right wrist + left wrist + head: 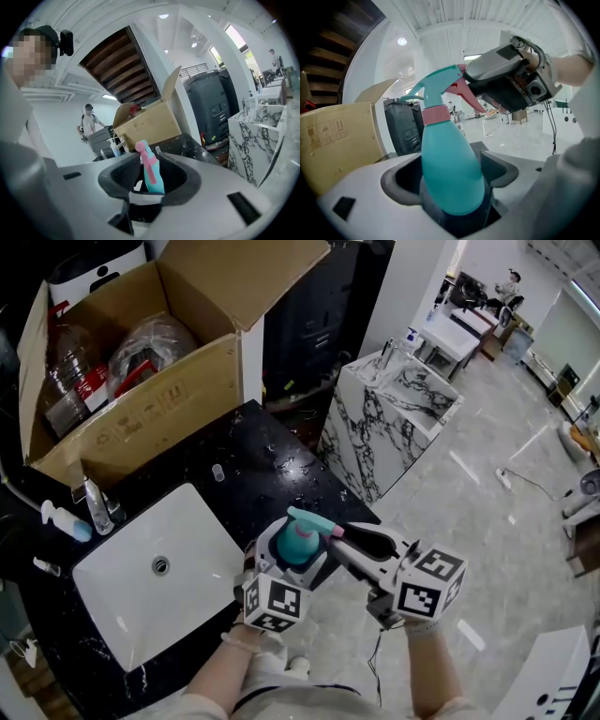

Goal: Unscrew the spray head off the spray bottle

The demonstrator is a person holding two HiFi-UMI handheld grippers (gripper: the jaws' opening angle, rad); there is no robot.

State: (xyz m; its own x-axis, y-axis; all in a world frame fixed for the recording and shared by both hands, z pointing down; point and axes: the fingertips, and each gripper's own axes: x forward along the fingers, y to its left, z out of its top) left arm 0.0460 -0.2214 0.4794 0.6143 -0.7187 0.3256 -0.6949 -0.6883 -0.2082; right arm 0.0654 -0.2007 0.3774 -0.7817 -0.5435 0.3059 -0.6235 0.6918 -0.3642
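The left gripper (292, 563) is clamped on the body of the teal spray bottle (451, 168) and holds it in the air at the near right corner of the white sink (202, 531), which is set in the black counter (262, 460). The right gripper (345, 533) reaches in from the right, its jaws closed on the teal and pink spray head (151, 171) atop the bottle.

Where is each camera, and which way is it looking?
Head view: on the person's head, looking down at the sink and spray bottle; left gripper, right gripper and forearms show.
Left gripper view: on the left gripper, looking along its jaws up the bottle; the right gripper shows.
Right gripper view: on the right gripper, looking at the spray head between its jaws, cardboard box behind.
Shared: all show the spray head.
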